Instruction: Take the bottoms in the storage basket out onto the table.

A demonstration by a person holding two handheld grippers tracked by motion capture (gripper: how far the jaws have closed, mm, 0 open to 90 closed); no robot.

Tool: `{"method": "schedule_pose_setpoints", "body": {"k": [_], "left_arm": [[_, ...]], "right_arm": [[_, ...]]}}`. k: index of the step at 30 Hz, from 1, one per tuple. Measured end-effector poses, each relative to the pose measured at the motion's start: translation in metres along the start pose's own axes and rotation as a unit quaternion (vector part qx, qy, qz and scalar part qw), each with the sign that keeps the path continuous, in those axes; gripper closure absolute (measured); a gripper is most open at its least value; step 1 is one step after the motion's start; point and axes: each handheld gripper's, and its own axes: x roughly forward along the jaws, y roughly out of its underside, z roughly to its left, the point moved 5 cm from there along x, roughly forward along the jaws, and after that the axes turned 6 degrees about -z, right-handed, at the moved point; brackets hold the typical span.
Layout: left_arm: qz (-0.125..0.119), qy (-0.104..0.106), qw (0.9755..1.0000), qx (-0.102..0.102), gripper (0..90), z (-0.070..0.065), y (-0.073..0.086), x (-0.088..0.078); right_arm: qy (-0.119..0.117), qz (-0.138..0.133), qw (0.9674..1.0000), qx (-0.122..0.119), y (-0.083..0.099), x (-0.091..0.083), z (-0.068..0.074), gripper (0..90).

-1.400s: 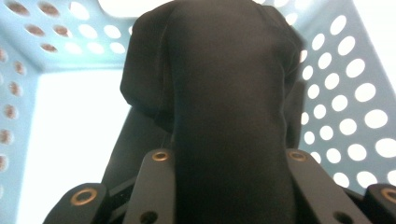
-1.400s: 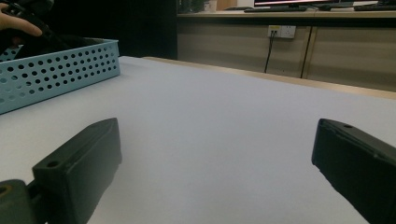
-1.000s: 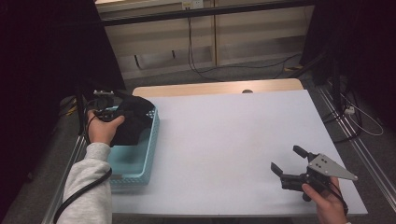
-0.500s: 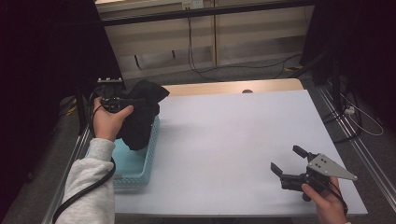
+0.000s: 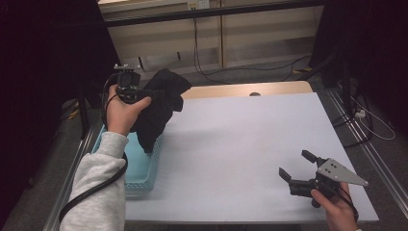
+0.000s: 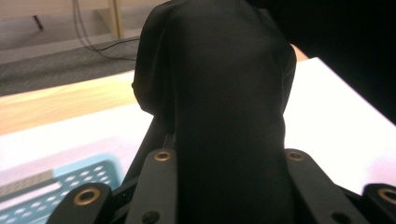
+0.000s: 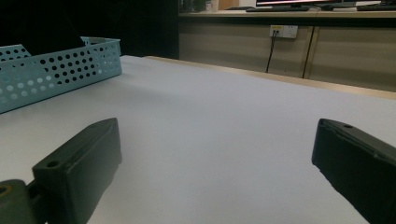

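A black garment point(image 5: 159, 108) hangs in the air above the light blue perforated basket point(image 5: 139, 166) at the table's left edge. My left gripper point(image 5: 144, 95) is shut on its upper part, and the cloth droops down toward the basket. In the left gripper view the black garment point(image 6: 224, 107) bulges up between the two jaws and hides their tips. My right gripper point(image 5: 296, 166) rests low over the white table point(image 5: 240, 139) at the front right, jaws wide apart with nothing between them. The right gripper view shows its gripper point(image 7: 215, 158) open above the bare sheet.
The basket point(image 7: 56, 70) stands at the left in the right gripper view. A wooden strip point(image 5: 240, 90) runs along the table's far edge. Cables point(image 5: 211, 72) trail on the floor behind, and metal rails point(image 5: 370, 144) run along the table's right side.
My left hand has lifted the black garment up out of the basket and a little to the right. The right gripper has stayed still.
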Motion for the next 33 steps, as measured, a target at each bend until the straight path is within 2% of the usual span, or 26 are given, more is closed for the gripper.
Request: {"method": "schedule_pose_setpoints", "body": {"k": [2,6,10,14,17,24,26,30,33], "left_arm": [[0.002,0.009,0.9999,0.01,70.8,-0.009,-0.006,0.001],[0.0,0.022,0.9996,0.018,70.8,-0.026,-0.013,0.007],[-0.002,0.048,0.9986,0.02,70.8,-0.042,-0.015,0.012],[-0.011,0.071,0.997,0.03,70.8,-0.06,-0.017,0.013],[-0.012,0.088,0.9953,0.038,70.7,-0.073,-0.019,0.014],[-0.025,0.126,0.9909,0.042,70.6,-0.099,-0.025,0.014],[-0.023,0.132,0.99,0.045,70.6,-0.105,-0.024,0.016],[-0.023,0.15,0.9877,0.039,70.5,-0.113,-0.018,0.02],[-0.022,0.175,0.9838,0.028,70.5,-0.121,-0.009,0.024]], "right_arm": [[0.0,0.001,1.0,-0.002,0.0,0.0,0.0,0.8],[-0.001,0.0,1.0,-0.004,0.0,0.001,0.0,0.8],[-0.001,-0.002,1.0,0.0,0.0,0.0,0.001,0.8],[0.0,-0.002,1.0,0.003,0.0,-0.001,-0.001,0.8],[0.001,-0.002,1.0,0.004,0.0,0.0,-0.002,0.8],[-0.003,0.0,1.0,0.002,0.0,0.0,-0.001,0.7],[-0.003,-0.001,1.0,0.001,0.0,0.0,-0.001,0.7],[-0.003,0.0,1.0,0.002,0.0,0.0,-0.001,0.7],[-0.004,0.0,1.0,0.002,0.0,0.0,-0.001,0.7]]}}
